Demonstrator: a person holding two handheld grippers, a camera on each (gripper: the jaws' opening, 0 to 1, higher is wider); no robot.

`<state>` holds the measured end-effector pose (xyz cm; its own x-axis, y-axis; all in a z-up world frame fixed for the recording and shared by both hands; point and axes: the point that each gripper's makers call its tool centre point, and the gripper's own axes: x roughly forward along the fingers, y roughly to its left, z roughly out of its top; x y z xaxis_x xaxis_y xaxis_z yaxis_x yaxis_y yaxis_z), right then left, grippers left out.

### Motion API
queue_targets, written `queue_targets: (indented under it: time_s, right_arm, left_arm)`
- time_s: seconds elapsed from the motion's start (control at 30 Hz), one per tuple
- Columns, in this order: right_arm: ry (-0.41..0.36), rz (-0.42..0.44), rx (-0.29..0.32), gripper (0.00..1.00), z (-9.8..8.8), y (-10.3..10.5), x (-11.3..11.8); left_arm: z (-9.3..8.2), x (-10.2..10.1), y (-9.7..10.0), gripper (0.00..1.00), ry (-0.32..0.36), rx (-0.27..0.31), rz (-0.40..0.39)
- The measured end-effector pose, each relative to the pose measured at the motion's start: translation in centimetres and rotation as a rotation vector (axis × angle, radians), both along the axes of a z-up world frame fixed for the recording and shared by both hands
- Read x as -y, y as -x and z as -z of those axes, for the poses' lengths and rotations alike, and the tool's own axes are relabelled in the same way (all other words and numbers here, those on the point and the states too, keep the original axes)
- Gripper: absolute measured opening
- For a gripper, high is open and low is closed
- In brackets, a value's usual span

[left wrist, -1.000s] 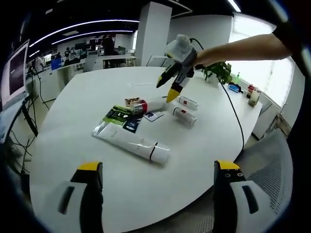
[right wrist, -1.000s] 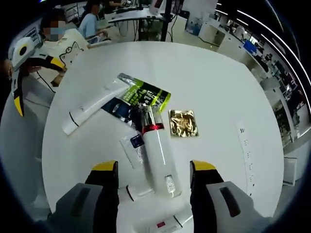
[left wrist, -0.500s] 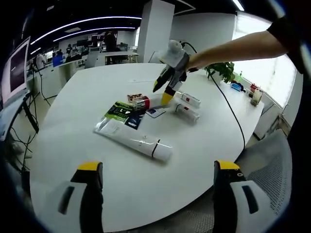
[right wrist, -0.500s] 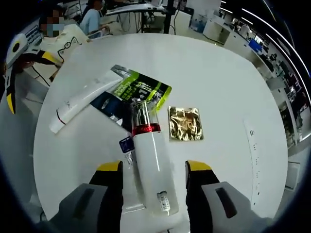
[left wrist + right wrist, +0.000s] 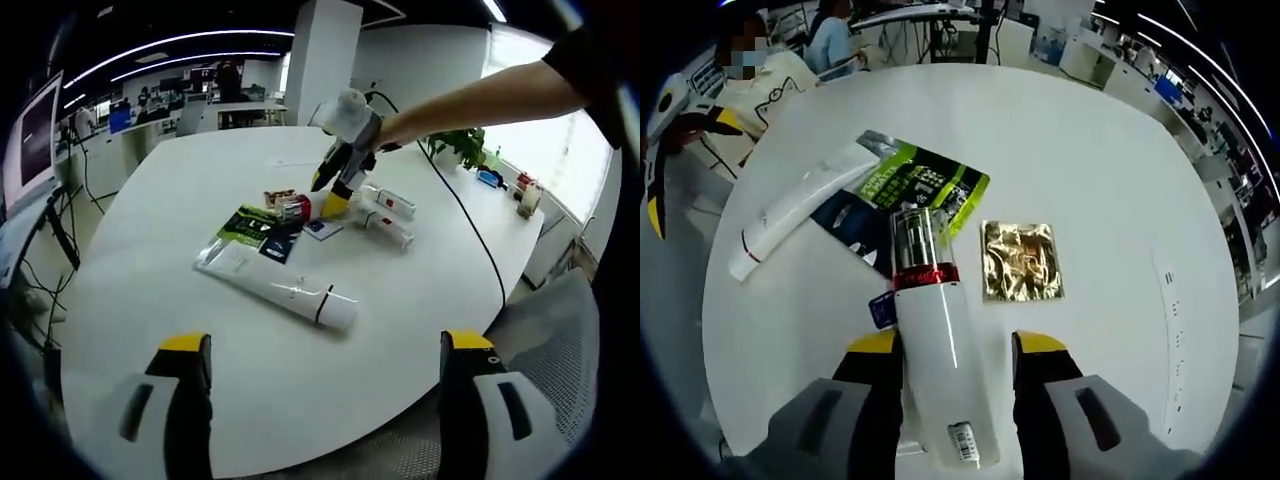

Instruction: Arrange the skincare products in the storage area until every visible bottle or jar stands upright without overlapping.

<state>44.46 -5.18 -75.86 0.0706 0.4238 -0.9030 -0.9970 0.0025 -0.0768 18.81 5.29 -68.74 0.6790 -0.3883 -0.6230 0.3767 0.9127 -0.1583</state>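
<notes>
A white bottle point(image 5: 940, 385) with a red band and clear cap lies flat on the round white table point(image 5: 1090, 150). My right gripper point(image 5: 958, 345) is open, one jaw on each side of the bottle's body; the left jaw is almost touching it. In the left gripper view the right gripper point(image 5: 322, 195) reaches down over that bottle point(image 5: 296, 208). Close by lie a long white tube point(image 5: 285, 292), a green-black sachet point(image 5: 912, 185), a gold sachet point(image 5: 1020, 262) and two small white bottles point(image 5: 385, 228), all flat. My left gripper point(image 5: 325, 345) hangs open over the near table edge, holding nothing.
A small blue sachet point(image 5: 880, 308) lies next to the bottle. A black cable point(image 5: 475, 225) crosses the table's right side. A plant point(image 5: 455, 148) and tape rolls point(image 5: 521, 196) stand at the window. A grey mesh chair point(image 5: 560, 340) stands close. A person in a white shirt point(image 5: 765, 85) sits beyond.
My right gripper has come down and forward over the red-banded bottle, and its jaws have narrowed around the bottle's body. The left gripper has stayed where it was.
</notes>
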Motion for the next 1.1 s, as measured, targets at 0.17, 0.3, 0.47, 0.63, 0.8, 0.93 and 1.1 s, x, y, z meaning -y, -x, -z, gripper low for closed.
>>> queue_targets:
  time_s: [0.17, 0.3, 0.47, 0.63, 0.8, 0.93, 1.1]
  right_arm:
    - [0.015, -0.035, -0.019, 0.40, 0.3, 0.4, -0.2]
    - [0.036, -0.087, -0.044, 0.30, 0.7, 1.4, -0.5]
    - [0.066, -0.067, -0.036, 0.30, 0.7, 0.5, -0.6]
    - [0.084, -0.076, -0.041, 0.30, 0.9, 0.9, -0.3]
    - [0.053, -0.039, -0.047, 0.30, 1.1, 0.4, -0.3]
    - [0.057, -0.028, -0.031, 0.29, 1.2, 0.8, -0.4]
    - [0.045, -0.030, -0.002, 0.28, 0.9, 0.5, -0.5]
  left_arm:
    - [0.1, 0.1, 0.0, 0.89, 0.004, -0.005, 0.000]
    - [0.1, 0.2, 0.0, 0.89, 0.004, -0.007, 0.000]
    - [0.0, 0.1, 0.0, 0.89, 0.004, -0.007, -0.005]
    - [0.0, 0.0, -0.1, 0.88, 0.001, -0.008, -0.009]
    - [0.0, 0.0, -0.1, 0.88, -0.002, -0.008, -0.012]
    - [-0.1, 0.0, -0.2, 0.89, 0.003, -0.001, -0.017]
    - [-0.1, -0.1, -0.2, 0.88, 0.006, 0.002, -0.021]
